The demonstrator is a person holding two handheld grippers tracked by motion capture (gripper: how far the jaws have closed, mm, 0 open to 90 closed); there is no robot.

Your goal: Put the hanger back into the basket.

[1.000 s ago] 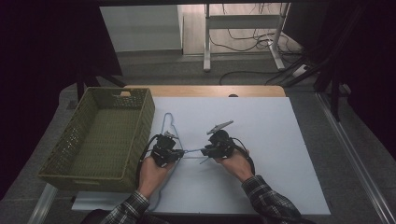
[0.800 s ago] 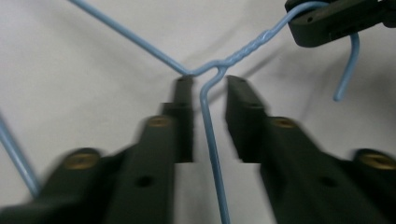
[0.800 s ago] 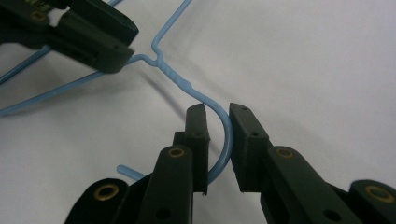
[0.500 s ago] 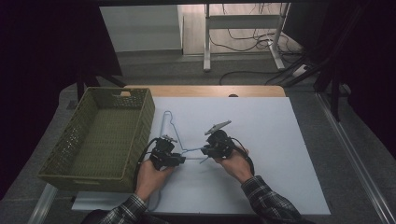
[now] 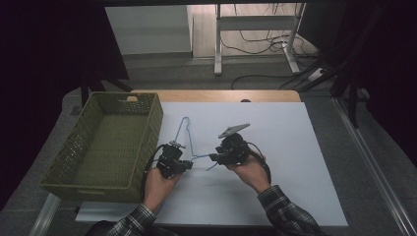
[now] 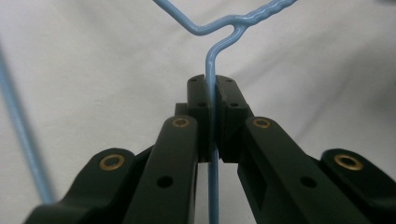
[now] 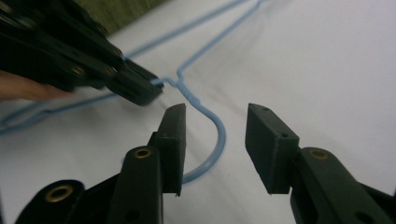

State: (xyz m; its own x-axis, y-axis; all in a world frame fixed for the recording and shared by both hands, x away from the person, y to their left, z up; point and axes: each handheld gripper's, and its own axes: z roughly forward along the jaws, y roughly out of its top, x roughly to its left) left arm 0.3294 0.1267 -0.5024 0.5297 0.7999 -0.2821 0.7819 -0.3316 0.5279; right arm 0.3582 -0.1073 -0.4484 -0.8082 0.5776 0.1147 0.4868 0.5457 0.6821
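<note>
White tabletop (image 5: 295, 162) carries a light blue wire hanger (image 5: 187, 135), lying just beside the right wall of the green woven basket (image 5: 105, 142). At the hanger's neck, the left gripper (image 6: 212, 116) has its jaws clamped on the wire just below the twisted junction. The right gripper (image 7: 215, 126) faces it, jaws spread apart around the curved hook, touching nothing. Both hands sit right of the basket.
</note>
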